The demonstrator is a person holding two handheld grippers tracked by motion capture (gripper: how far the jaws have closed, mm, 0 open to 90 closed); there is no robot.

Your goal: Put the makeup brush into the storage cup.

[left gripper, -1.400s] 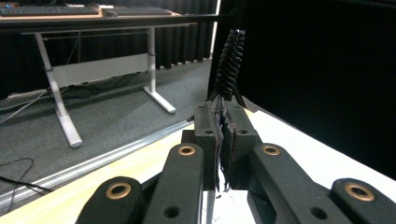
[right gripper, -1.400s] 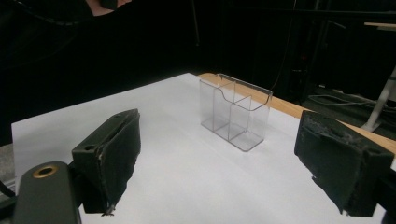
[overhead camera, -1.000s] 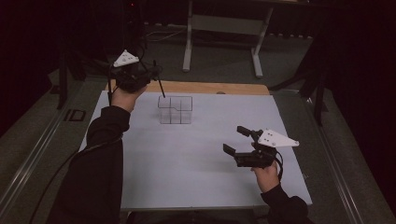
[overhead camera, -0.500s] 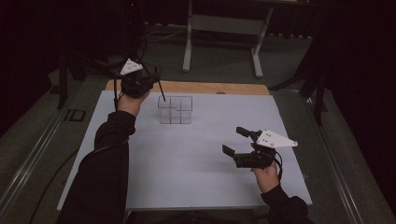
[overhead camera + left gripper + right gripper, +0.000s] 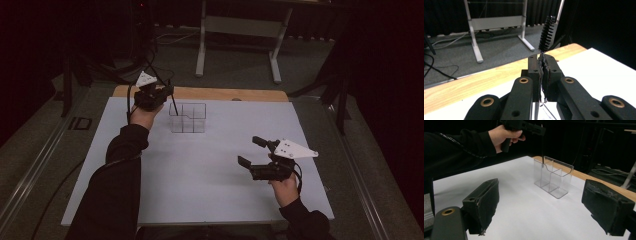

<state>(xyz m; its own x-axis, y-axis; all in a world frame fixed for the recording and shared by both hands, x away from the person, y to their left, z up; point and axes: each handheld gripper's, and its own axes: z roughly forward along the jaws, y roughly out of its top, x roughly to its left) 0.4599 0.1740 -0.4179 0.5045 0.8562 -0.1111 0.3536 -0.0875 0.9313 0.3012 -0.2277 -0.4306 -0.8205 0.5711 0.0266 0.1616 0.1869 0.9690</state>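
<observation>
Left gripper (image 5: 172,98) clamps the thin brush (image 5: 546,32), its handle apparently over the clear organizer (image 5: 187,118)'s rear-left cell. Keep it vertical, then lower it. Right gripper (image 5: 251,152) hangs open nearer the person.

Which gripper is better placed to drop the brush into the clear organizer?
Left. The left gripper is shut on the brush, right above the clear organizer. The right gripper is open, well short of it.
</observation>
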